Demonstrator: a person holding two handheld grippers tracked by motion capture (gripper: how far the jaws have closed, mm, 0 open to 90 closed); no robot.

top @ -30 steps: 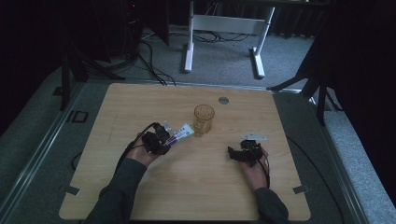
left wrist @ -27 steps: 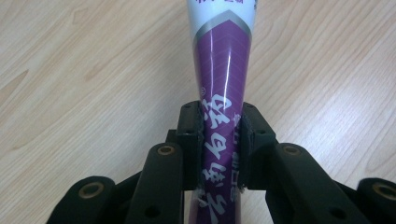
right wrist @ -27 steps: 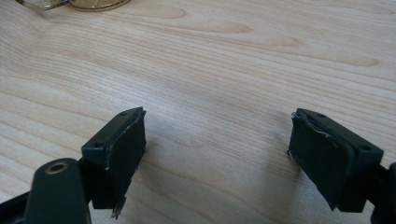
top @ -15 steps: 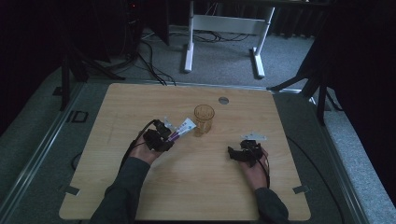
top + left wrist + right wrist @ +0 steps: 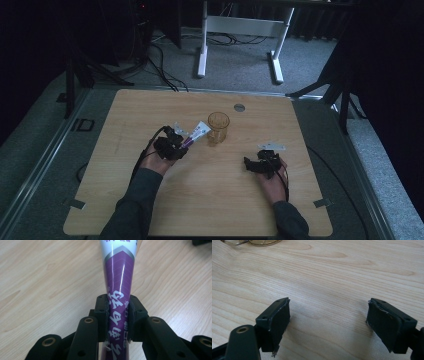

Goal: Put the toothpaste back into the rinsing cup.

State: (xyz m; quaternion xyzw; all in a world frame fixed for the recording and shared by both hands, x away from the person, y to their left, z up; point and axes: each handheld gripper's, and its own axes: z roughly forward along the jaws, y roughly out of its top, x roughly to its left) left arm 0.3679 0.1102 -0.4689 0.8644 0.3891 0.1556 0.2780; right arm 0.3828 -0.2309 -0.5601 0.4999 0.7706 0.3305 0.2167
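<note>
High view: the left gripper (image 5: 186,143) holds a purple and white tube (image 5: 196,135) and points it at the amber glass (image 5: 218,128) in the middle of the bench (image 5: 200,200). The tube's white end has crept a bit closer to the glass than it was a moment ago, and now it sits just beside it. That looks like the tube is about to go into the glass. In the left gripper view, the jaws are squeezed tight on the tube (image 5: 119,305), low on its purple part. The right gripper (image 5: 251,165) has stayed put, off to the side of the glass. Its jaws stand wide apart with nothing between them, just above the wood.
</note>
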